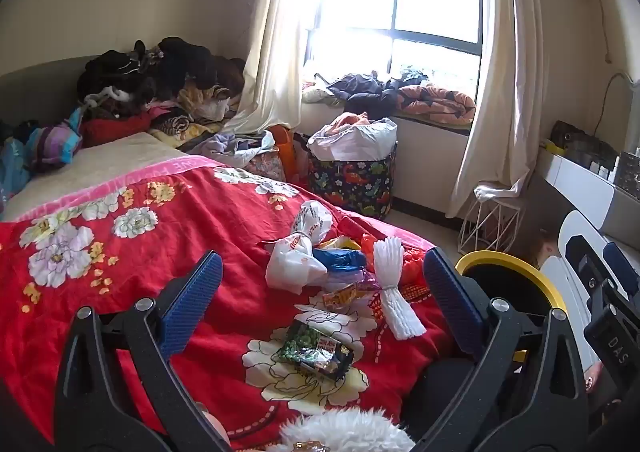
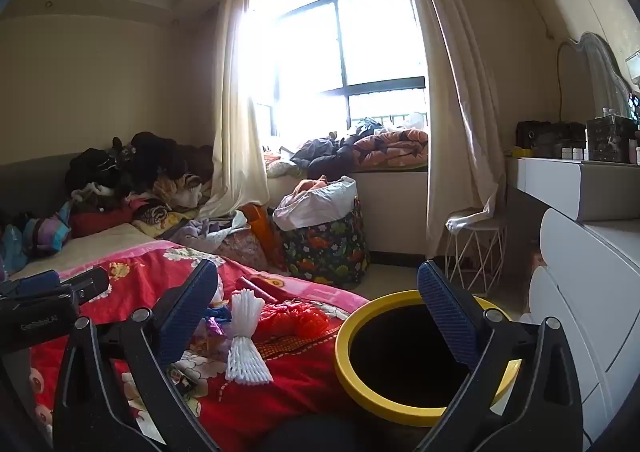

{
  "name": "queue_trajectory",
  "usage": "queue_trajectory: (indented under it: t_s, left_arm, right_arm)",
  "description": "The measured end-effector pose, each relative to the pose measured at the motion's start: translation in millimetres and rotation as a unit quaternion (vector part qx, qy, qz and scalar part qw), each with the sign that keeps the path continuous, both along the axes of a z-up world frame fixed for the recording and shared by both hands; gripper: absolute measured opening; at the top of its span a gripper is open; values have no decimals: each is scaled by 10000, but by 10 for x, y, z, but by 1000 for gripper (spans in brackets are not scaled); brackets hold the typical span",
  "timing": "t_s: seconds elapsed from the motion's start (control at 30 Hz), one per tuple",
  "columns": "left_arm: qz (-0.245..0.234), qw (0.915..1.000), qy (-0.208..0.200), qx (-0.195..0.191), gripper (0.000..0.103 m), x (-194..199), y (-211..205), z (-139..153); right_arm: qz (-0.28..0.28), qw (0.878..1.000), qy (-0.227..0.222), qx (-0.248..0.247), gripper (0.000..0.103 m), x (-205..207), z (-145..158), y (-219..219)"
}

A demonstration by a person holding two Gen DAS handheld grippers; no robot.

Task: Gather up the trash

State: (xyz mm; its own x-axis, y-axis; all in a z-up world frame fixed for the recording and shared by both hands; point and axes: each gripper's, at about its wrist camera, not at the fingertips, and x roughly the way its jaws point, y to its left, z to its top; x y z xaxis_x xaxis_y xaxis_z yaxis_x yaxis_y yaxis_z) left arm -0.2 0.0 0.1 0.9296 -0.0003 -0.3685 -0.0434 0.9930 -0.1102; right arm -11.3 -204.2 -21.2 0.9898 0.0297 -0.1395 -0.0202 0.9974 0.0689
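Trash lies on the red floral bedspread (image 1: 168, 252): a white plastic bag (image 1: 298, 258), a blue wrapper (image 1: 340, 258), a white foam net (image 1: 390, 284), a small orange wrapper (image 1: 340, 297), a dark green snack packet (image 1: 316, 352) and a red mesh (image 2: 308, 318). The foam net also shows in the right wrist view (image 2: 244, 336). A yellow-rimmed black bin (image 2: 400, 356) stands beside the bed. My left gripper (image 1: 320, 300) is open and empty above the trash. My right gripper (image 2: 320, 316) is open and empty, between the bed edge and the bin.
A clothes pile (image 1: 152, 84) fills the bed's far end. A floral basket with a white bag (image 1: 356, 168) stands by the window. A white wire stool (image 2: 476, 248) and a white dresser (image 2: 584, 252) are at the right.
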Motion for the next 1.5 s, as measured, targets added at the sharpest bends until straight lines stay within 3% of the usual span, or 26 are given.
queue_trajectory:
  t_s: [1.5]
  left_arm:
    - [4,10000,-43,24,92,3,-1,1]
  right_arm:
    - [13,10000,26,-59,97,7,-4,28]
